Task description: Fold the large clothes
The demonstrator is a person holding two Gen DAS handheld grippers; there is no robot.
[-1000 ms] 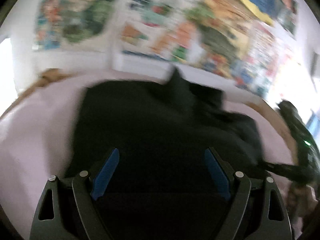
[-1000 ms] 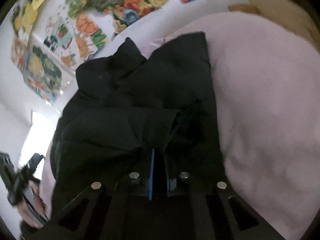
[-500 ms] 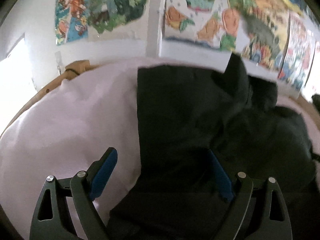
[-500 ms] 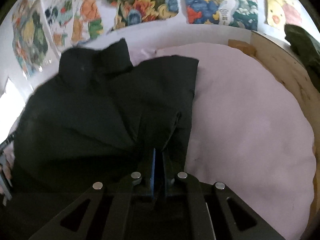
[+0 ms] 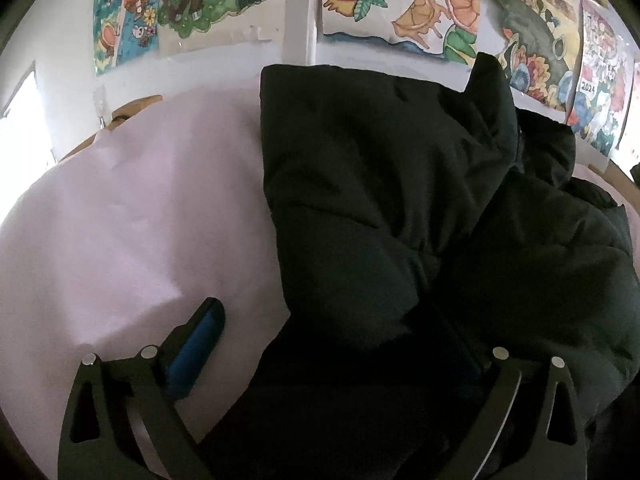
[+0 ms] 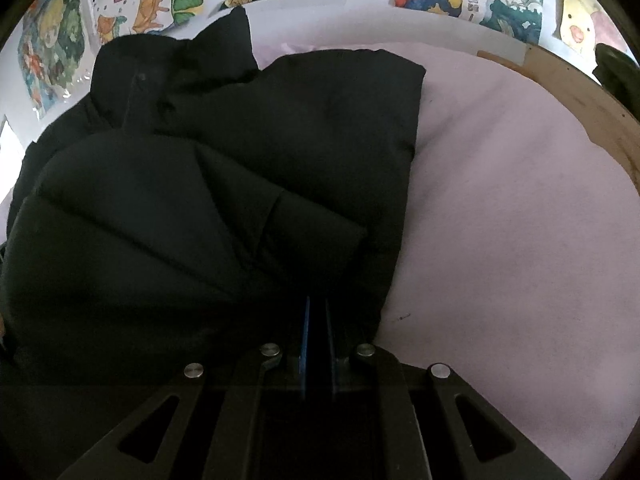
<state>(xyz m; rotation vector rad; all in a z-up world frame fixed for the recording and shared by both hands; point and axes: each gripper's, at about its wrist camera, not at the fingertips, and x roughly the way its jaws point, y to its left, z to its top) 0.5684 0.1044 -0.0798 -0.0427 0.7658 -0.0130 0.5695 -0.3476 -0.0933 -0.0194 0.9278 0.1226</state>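
Right wrist view: right claw [image 6: 316, 320] clamped on puffy black padded jacket [image 6: 208, 184], left claw [image 5: 332, 344] just spread wide; slick fabric may slip, undoing fold.

A black padded jacket [image 5: 400, 208] lies heaped on the pale pink sheet [image 5: 132, 216], partly folded over itself in puffy quilted sections. One straight edge runs toward the wall; a collar or hood point (hard to tell which) sticks up at the far end. Its near hem bunches in soft creases.
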